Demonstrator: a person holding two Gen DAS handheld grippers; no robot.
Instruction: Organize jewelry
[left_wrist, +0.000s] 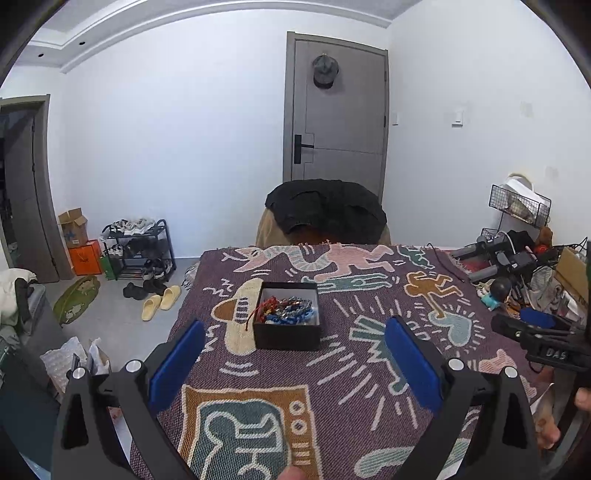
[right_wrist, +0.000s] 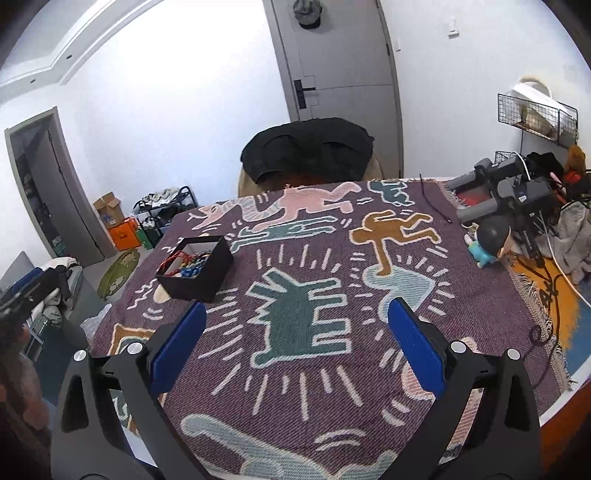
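A black square box (left_wrist: 287, 330) stands on the patterned cloth, holding a pile of jewelry (left_wrist: 286, 311): red, blue and silver strands, with a red cord hanging over its left wall. My left gripper (left_wrist: 295, 325) is open and empty, its blue pads either side of the box, just short of it. In the right wrist view the box (right_wrist: 199, 275) sits left of centre with the jewelry (right_wrist: 186, 264) inside. My right gripper (right_wrist: 297, 308) is open and empty, over the cloth to the right of the box.
A purple cartoon-patterned cloth (right_wrist: 461, 295) covers the table. A chair with a black garment (left_wrist: 325, 210) stands at the far edge. Camera gear, cables and a toy figure (right_wrist: 487, 243) crowd the right side. The right gripper body (left_wrist: 546, 338) shows at the right in the left wrist view.
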